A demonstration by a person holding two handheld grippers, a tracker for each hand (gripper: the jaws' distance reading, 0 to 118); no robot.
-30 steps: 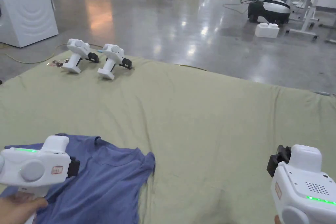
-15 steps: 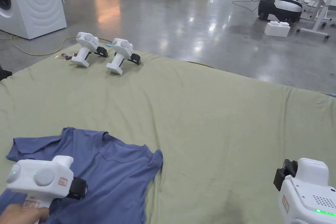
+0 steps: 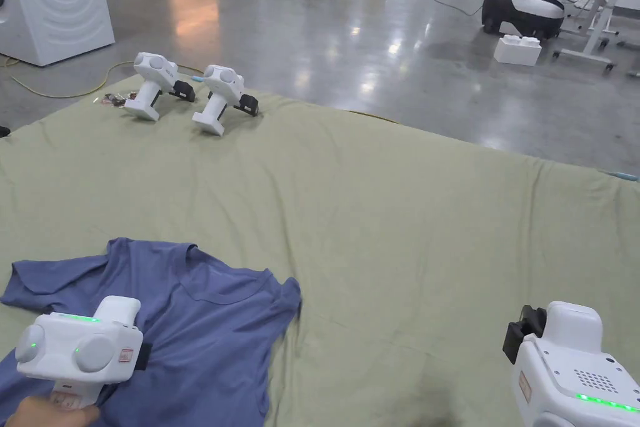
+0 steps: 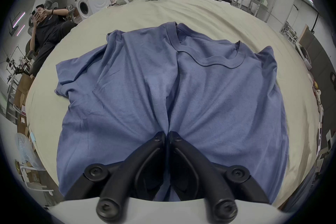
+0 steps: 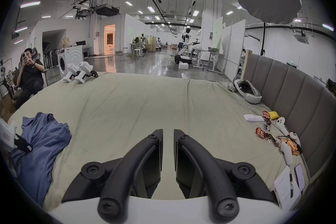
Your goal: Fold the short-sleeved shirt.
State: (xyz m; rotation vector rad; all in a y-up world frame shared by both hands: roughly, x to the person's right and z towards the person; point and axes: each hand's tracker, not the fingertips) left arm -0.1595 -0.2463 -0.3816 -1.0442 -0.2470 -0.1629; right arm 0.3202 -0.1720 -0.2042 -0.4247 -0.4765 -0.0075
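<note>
We see the blue shirt (image 4: pixel 181 93) rumpled at the near left of the green sheet (image 3: pixel 387 209), our left gripper (image 4: pixel 167 135) pinching a ridge of its cloth; our right gripper (image 5: pixel 167 132), near right, hovers with jaws slightly apart, empty.

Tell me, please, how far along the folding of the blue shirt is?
Barely begun. Done: the blue short-sleeved shirt lies on the green sheet, rumpled, no fold made. In hand: the left gripper pinches a ridge of its fabric. The right gripper hovers apart, holding nothing. Left: flattening and every fold.
</note>
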